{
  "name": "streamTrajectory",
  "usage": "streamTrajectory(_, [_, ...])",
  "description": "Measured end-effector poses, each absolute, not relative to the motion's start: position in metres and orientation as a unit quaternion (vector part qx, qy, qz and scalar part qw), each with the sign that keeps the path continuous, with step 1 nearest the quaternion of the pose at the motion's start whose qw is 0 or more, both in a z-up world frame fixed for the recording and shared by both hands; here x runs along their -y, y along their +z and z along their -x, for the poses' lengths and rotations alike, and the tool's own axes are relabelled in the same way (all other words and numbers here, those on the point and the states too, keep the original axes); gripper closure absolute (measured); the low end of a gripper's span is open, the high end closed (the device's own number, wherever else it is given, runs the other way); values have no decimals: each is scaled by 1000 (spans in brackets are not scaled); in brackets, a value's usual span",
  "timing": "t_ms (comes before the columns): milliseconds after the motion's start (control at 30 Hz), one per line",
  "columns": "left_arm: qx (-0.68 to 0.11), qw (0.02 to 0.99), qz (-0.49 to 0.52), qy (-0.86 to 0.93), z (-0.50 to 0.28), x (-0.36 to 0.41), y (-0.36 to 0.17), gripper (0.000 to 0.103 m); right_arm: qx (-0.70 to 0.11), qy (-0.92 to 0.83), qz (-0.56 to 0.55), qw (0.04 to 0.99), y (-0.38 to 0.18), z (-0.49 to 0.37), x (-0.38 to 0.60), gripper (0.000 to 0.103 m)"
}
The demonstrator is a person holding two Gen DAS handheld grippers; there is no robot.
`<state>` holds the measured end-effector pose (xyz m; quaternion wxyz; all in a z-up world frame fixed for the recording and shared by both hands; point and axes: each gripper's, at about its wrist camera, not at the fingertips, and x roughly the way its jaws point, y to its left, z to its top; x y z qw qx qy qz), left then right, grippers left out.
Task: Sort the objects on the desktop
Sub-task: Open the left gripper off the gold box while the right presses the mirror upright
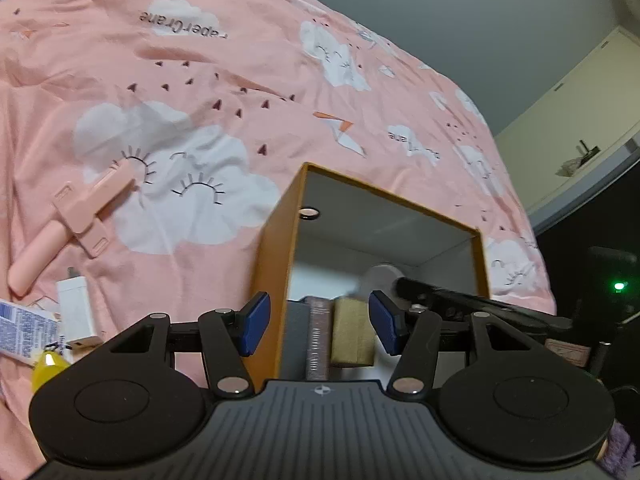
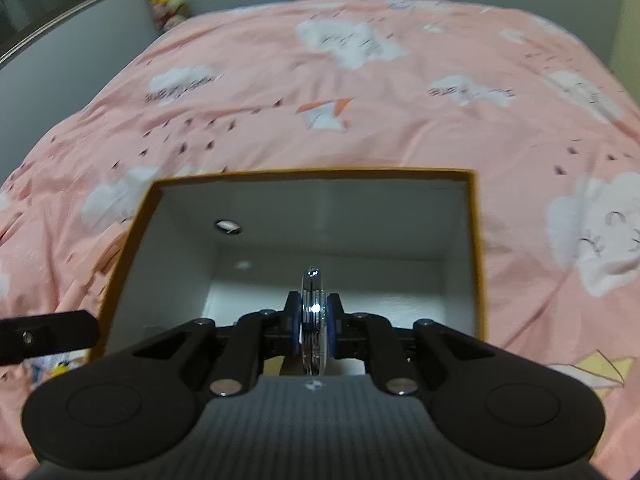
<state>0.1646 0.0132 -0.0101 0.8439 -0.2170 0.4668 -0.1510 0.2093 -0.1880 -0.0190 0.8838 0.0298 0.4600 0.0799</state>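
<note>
An orange box (image 1: 276, 248) with a white inside stands open on the pink bedsheet (image 1: 200, 80). My left gripper (image 1: 320, 320) hangs open over its near left wall, with nothing between the blue pads (image 1: 256, 324). Below it in the box lie a dark grey item (image 1: 296, 340), a brownish flat pack (image 1: 318, 340) and a tan block (image 1: 352, 332). My right gripper (image 2: 314, 308) is shut on a round silver-rimmed disc (image 2: 312, 280), held edge-on above the box (image 2: 312, 172). From the left wrist view that disc (image 1: 380, 280) shows pale and round.
Left of the box lie a pink handheld device with a clip (image 1: 76, 216), a white charger (image 1: 76, 312), a blue-printed tube (image 1: 24, 332) and a yellow piece (image 1: 46, 368). A finger hole (image 2: 228, 226) pierces the box wall. Cupboards and a wall stand beyond the bed.
</note>
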Motion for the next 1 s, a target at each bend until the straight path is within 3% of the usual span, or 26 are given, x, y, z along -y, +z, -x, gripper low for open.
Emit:
streamTrajectory(167, [-462,852,208,-131,-161,-17,-15,39,-490,119,-10,863,-30,-204,178,88])
streamTrajectory(633, [-465,854,197,-121,-145,-17,-21,39,-529,129,-89,834,-36,-174,199,87])
streamTrajectory(1000, [-465,857,186,-118,-125,-23,-26,39,-498,147,-54,853,-46,-168,188,72])
